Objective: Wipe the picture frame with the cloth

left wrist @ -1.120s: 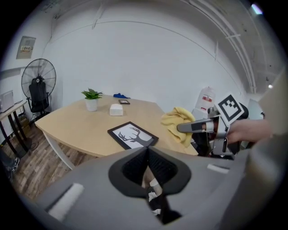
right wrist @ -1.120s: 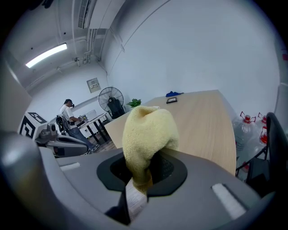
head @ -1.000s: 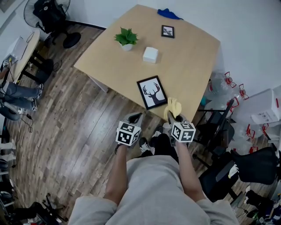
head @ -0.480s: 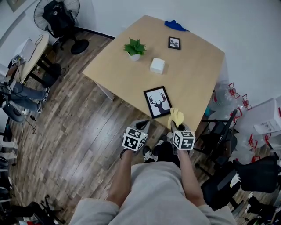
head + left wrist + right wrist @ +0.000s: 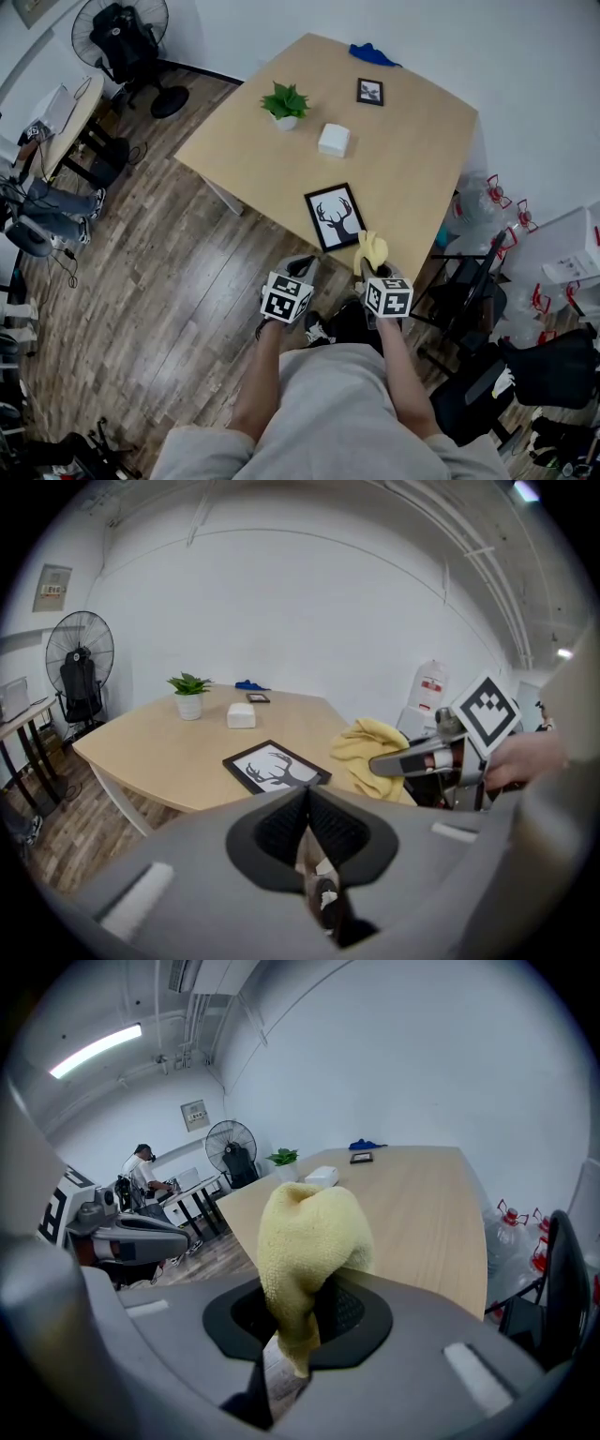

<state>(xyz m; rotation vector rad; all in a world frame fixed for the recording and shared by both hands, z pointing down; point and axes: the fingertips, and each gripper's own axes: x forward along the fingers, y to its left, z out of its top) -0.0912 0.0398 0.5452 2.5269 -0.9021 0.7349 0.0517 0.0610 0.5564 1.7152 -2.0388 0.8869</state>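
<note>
Right claw is clamped on the yellow cloth at lower centre of the head view. The picture frame lies flat on the desk, just up-left of that claw, with its long axis running up-frame. Left claw is pressed together and empty.

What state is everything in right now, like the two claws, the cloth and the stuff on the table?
Left claw: shut, empty.
Right claw: shut on the yellow cloth.
Yellow cloth: bunched up, pinched in that claw.
Deer picture frame: lying flat on the table, untouched.
Small picture frame: lying flat.
Potted plant: upright.
Blue cloth: crumpled at the table's far edge.
</note>
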